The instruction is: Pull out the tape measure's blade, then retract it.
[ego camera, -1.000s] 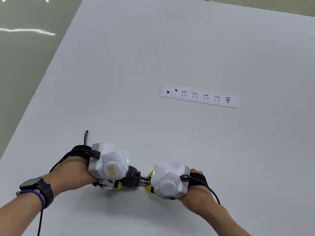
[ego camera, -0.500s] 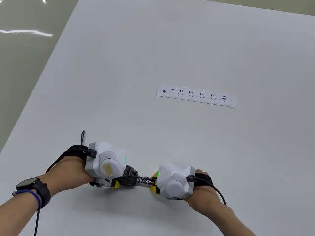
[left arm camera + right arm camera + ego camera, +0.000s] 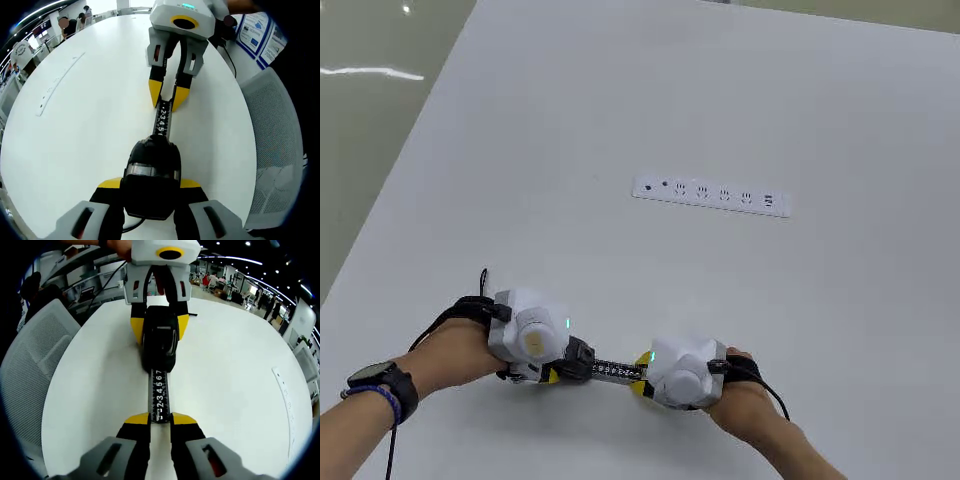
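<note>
The black tape measure case [image 3: 152,170] lies on the white table [image 3: 620,120], and my left gripper [image 3: 150,184] is shut on its sides. A short length of blade [image 3: 159,390] with black numbers runs out of the case [image 3: 160,340] to my right gripper [image 3: 160,419], which is shut on the blade's end. In the head view the left gripper [image 3: 570,362] and the right gripper [image 3: 640,373] face each other near the table's front edge, with the blade [image 3: 615,371] stretched between them. The yellow-tipped right gripper [image 3: 169,97] pinches the blade [image 3: 162,120] in the left gripper view.
A white power strip [image 3: 710,196] lies flat in the middle of the table, well beyond the grippers. A grey mesh chair [image 3: 280,125] stands by the table's edge. People stand far off in the room behind.
The right gripper has moved to the right, away from the left gripper, and more of the blade now shows between them. The case has stayed in the left gripper.
</note>
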